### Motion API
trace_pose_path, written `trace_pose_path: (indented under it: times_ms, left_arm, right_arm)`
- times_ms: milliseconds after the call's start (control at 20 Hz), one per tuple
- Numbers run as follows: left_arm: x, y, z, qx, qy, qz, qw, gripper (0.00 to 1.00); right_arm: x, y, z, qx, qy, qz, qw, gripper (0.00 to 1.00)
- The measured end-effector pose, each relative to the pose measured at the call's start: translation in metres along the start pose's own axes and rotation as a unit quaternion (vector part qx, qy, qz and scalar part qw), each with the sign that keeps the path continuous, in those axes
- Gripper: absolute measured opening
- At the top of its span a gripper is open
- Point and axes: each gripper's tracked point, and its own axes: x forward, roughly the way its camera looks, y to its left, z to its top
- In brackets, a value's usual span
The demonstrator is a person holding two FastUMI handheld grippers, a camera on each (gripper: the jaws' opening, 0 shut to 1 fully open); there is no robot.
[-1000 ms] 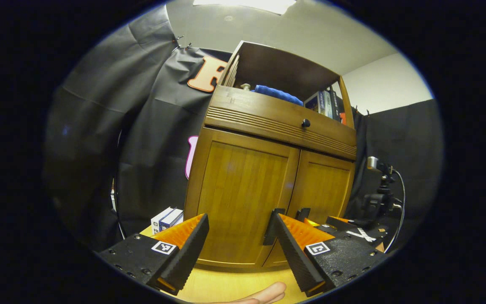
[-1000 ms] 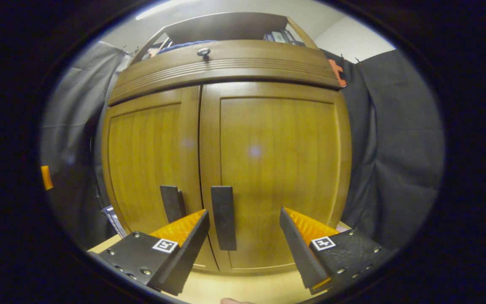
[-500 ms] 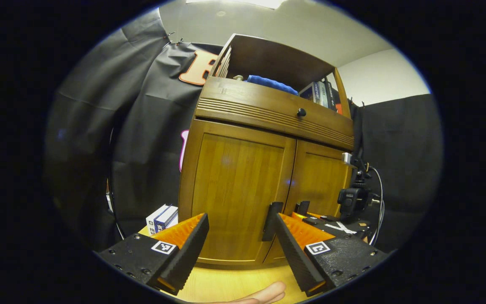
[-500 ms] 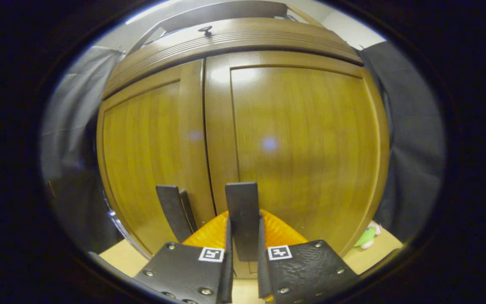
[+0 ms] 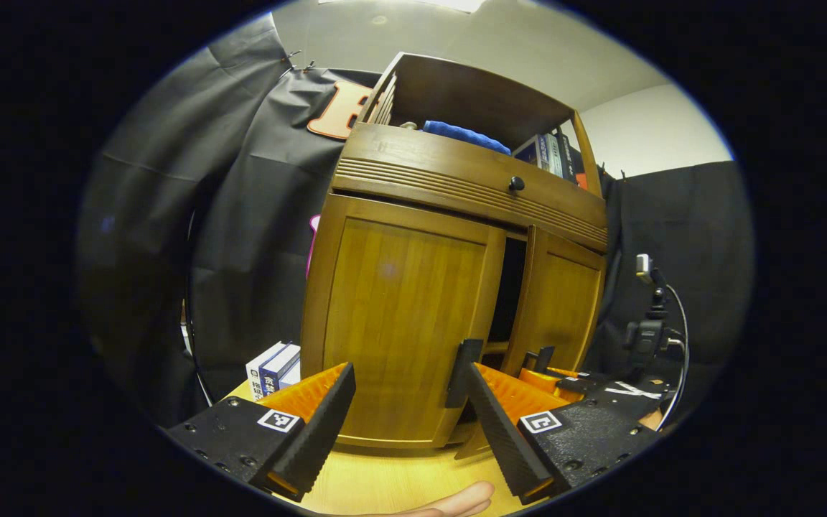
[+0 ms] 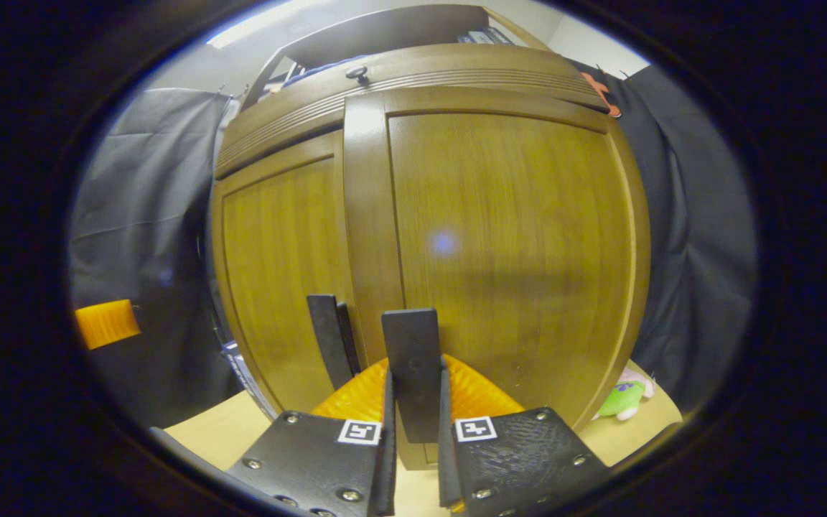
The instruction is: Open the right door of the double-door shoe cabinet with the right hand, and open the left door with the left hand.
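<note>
both low, facing cabinet [image 5: 413,309] (right nearer)

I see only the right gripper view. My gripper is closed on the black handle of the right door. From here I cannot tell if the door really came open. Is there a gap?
Observer: Yes. In the left gripper view the right door stands ajar, with a dark gap between it and the left door.
Operator: And the left gripper, is it on its handle?
Observer: Not yet. The left gripper is open, and the left door's handle sits beside its right finger, not clamped.
Operator: Is the left door still shut?
Observer: It looks shut, flush under the drawer front.
</note>
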Motion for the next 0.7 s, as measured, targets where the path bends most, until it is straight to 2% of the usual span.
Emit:
trace_pose_path:
  times_ms: [200, 350, 450, 600, 650, 700]
  left_arm:
    - [0.002, -0.012, -0.010, 0.017, 0.013, -0.008, 1.000, 0.96]
    - [0.001, -0.016, -0.015, 0.037, 0.015, 0.002, 0.999, 0.96]
    - [0.003, -0.020, -0.019, 0.041, 0.019, 0.002, 0.999, 0.92]
    - [0.003, -0.023, -0.022, 0.045, 0.021, 0.002, 0.999, 0.96]
    - [0.004, -0.023, -0.022, 0.047, 0.021, 0.002, 0.999, 0.92]
    - [0.004, -0.023, -0.022, 0.048, 0.021, 0.002, 0.999, 0.96]
  right_arm:
    - [-0.038, -0.009, -0.002, 0.005, -0.005, 0.025, 1.000, 0.23]
    - [-0.059, -0.018, -0.002, 0.005, -0.010, 0.038, 0.999, 0.24]
    - [-0.072, -0.024, -0.002, 0.005, -0.013, 0.042, 0.999, 0.24]
    - [-0.087, -0.033, -0.003, 0.012, -0.016, 0.046, 0.999, 0.24]
    - [-0.092, -0.037, -0.002, 0.013, -0.017, 0.046, 0.999, 0.24]
    - [-0.097, -0.040, -0.002, 0.014, -0.018, 0.045, 0.999, 0.24]
